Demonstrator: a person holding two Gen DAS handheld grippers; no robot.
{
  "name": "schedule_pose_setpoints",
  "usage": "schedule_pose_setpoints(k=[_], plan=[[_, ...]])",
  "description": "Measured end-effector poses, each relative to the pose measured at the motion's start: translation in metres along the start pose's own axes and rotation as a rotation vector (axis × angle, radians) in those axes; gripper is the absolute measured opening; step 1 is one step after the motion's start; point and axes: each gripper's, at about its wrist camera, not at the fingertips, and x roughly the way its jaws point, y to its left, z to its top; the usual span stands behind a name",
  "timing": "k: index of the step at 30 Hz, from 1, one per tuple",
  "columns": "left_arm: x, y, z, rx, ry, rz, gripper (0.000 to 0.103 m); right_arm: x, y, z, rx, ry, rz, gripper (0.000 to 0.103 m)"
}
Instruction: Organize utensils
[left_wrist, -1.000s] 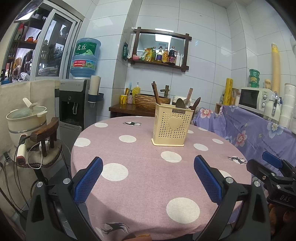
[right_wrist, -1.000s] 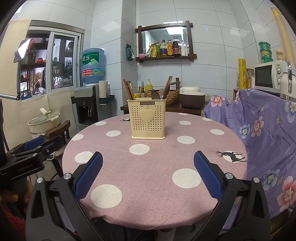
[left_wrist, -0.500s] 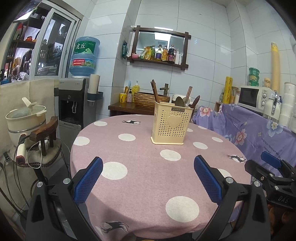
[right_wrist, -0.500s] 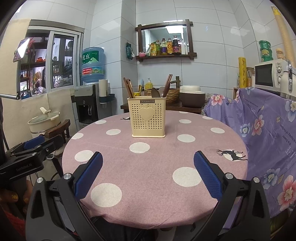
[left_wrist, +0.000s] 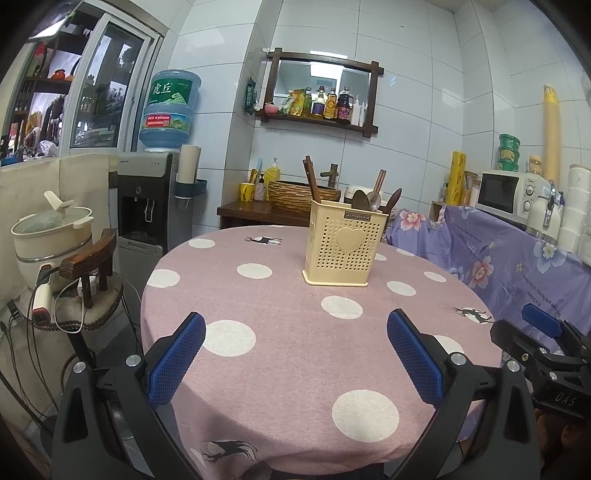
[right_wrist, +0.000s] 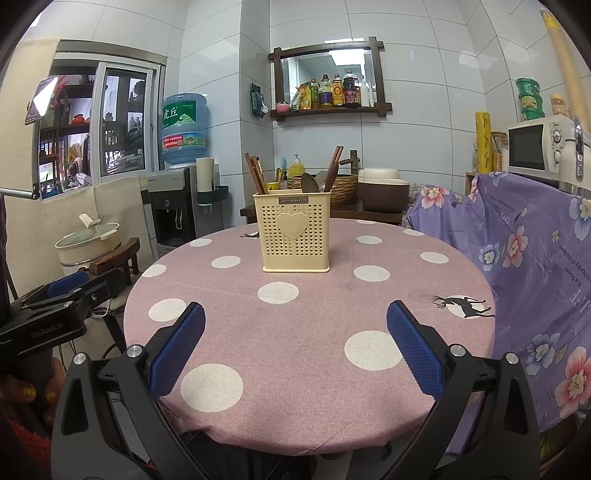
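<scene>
Here the cream utensil holder (right_wrist: 295, 236) stands upright toward the far middle of the round surface (right_wrist: 317, 354), which is covered in a pink cloth with white dots and small black deer prints. A dark plate on the holder's upper front reads "JIANHAO", above a raised heart. Dark wooden chopsticks (right_wrist: 255, 173) lean out of its left side, and spoons (right_wrist: 308, 182) with other wooden handles rise from its right side.

The left hand-held gripper (left_wrist: 295, 332) hovers over the near edge of the surface with its blue-padded fingers spread wide and nothing between them. The right hand-held gripper (right_wrist: 295, 325) is likewise spread apart and empty over the near edge, well short of the holder. In the right wrist view the body of the left one carries the print "GenRobot.AI"; in the left wrist view the right one shows "DAS".

Behind, a blue water bottle (left_wrist: 168, 110) on a dispenser bears two large Chinese characters on a green label. A purple flowered cloth (right_wrist: 532, 266) at the right carries a line of small English text, of which only fragments such as "honey" are legible. A white microwave (left_wrist: 508, 194) stands behind that cloth.
</scene>
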Motion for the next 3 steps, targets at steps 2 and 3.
schedule_pose_setpoints(k=[2, 3], plan=[[0.0006, 0.0001, -0.0001, -0.001, 0.002, 0.0, 0.098, 0.0002, 0.0002, 0.0006, 0.0, 0.001, 0.0, 0.097], [0.0009, 0.0008, 0.0, -0.001, 0.003, 0.001, 0.098, 0.0005, -0.0003, 0.0003, 0.001, 0.003, 0.001, 0.097]])
